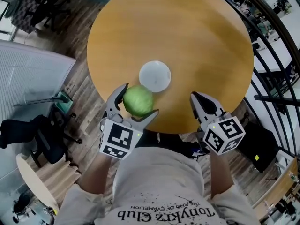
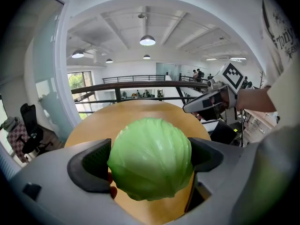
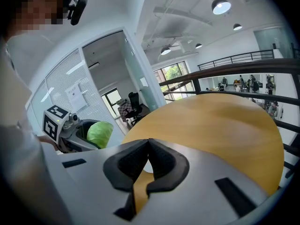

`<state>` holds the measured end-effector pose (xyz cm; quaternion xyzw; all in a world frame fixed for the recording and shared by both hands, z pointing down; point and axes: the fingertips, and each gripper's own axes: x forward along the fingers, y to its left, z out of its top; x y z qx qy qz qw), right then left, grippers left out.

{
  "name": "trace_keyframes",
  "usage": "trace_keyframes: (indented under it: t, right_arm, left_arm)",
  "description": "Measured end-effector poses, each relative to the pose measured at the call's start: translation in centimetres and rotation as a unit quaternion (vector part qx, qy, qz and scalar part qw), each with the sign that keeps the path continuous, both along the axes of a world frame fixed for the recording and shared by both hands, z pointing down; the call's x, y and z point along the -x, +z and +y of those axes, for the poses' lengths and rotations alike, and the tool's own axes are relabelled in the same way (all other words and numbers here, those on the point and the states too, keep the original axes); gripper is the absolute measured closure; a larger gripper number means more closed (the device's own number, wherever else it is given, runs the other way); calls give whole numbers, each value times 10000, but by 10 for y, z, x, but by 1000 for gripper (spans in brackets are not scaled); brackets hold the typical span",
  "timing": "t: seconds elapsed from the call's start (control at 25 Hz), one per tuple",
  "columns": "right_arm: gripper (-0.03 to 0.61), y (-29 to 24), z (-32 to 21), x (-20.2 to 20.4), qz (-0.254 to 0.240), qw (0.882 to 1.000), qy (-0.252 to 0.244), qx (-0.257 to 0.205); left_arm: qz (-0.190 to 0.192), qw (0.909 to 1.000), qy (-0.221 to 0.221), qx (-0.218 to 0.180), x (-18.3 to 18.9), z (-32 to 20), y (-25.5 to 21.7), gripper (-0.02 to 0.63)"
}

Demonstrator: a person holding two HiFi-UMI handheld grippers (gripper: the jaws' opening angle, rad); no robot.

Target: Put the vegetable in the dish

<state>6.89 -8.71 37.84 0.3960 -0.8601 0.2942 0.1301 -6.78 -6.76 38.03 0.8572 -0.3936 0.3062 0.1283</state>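
Observation:
A round green cabbage (image 1: 138,101) is clamped in my left gripper (image 1: 135,103), held over the near edge of the round wooden table (image 1: 197,36). In the left gripper view the cabbage (image 2: 151,157) fills the space between the two dark pads. A small white dish (image 1: 154,76) sits on the table just beyond the cabbage. My right gripper (image 1: 199,103) is at the table's near right edge, its jaws pressed together with nothing between them (image 3: 148,159). From the right gripper view the cabbage (image 3: 100,133) shows at the left in the other gripper.
The person's torso in a light printed shirt (image 1: 159,191) is right at the table's near edge. A black railing (image 1: 272,78) runs along the right. Office chairs (image 1: 42,135) stand on the wood floor at the left.

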Motion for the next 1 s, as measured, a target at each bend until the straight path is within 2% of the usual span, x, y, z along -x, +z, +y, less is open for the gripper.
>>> trace_keyframes:
  t: [1.0]
  right_arm:
    - [561,52,-11,14,-56,9991,128,404]
  left_arm:
    - [-104,9989,302,329,2,-43,74,112]
